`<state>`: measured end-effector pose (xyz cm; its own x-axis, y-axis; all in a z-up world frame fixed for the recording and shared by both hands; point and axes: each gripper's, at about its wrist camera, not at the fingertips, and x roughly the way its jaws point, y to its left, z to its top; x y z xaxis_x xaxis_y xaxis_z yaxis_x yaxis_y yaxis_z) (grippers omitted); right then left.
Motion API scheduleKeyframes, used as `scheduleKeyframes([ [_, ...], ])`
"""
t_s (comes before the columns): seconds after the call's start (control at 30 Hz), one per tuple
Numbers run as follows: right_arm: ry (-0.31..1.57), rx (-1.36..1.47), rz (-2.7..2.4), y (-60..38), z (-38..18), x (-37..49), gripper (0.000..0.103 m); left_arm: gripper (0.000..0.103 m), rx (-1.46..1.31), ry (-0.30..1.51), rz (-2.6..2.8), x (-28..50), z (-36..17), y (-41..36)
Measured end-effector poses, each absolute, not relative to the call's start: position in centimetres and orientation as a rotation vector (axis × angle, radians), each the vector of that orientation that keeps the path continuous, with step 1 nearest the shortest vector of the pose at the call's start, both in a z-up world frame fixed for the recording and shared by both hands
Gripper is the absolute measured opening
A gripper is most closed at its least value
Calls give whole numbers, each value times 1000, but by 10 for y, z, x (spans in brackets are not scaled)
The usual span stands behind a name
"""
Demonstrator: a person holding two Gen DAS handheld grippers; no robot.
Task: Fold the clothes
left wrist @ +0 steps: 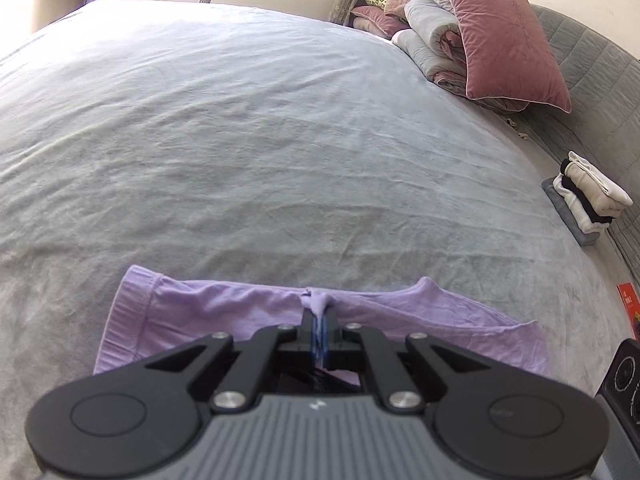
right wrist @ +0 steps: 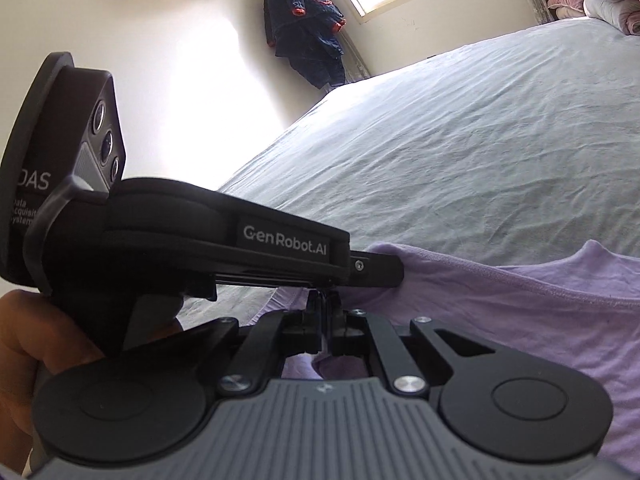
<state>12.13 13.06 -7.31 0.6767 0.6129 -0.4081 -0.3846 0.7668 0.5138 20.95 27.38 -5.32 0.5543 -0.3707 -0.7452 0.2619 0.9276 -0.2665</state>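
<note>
A lilac garment [left wrist: 192, 312] lies partly spread on the grey bed sheet [left wrist: 260, 140] just ahead of my left gripper [left wrist: 318, 312]. That gripper is shut on a bunched fold of its edge, and cloth shows between the pads. In the right wrist view the garment [right wrist: 520, 320] covers the lower right. My right gripper [right wrist: 325, 300] is shut, with lilac cloth on both sides of its fingers and under them. Its tips sit right beneath the left gripper [right wrist: 394, 270], which crosses the view sideways and pinches the same edge. A person's hand [right wrist: 36, 332] holds the left gripper.
A stack of folded clothes [left wrist: 588, 200] sits at the bed's right edge, with a red item [left wrist: 628, 304] nearer. Pink and grey pillows and a rolled quilt [left wrist: 480, 40] are piled at the far right. A dark blue jacket [right wrist: 304, 28] hangs by the window.
</note>
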Motion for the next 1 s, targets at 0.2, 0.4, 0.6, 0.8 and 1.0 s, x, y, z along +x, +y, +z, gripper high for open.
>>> scheduleKeyframes([
  [0.2, 621, 412, 602, 161, -78, 139, 4, 2, -127, 927, -329, 225, -61, 303],
  [0.4, 658, 414, 613, 182, -93, 156, 4, 3, -137, 945, -292, 237, -79, 323],
  [0.6, 683, 428, 645, 193, -108, 163, 14, 5, -185, 855, -242, 234, -87, 339],
  [0.8, 646, 453, 778, 185, -101, 149, 14, 9, -201, 732, -104, 219, -77, 347],
  [1.0, 665, 442, 756, 157, -95, 134, 15, 19, -234, 680, -70, 196, -73, 346],
])
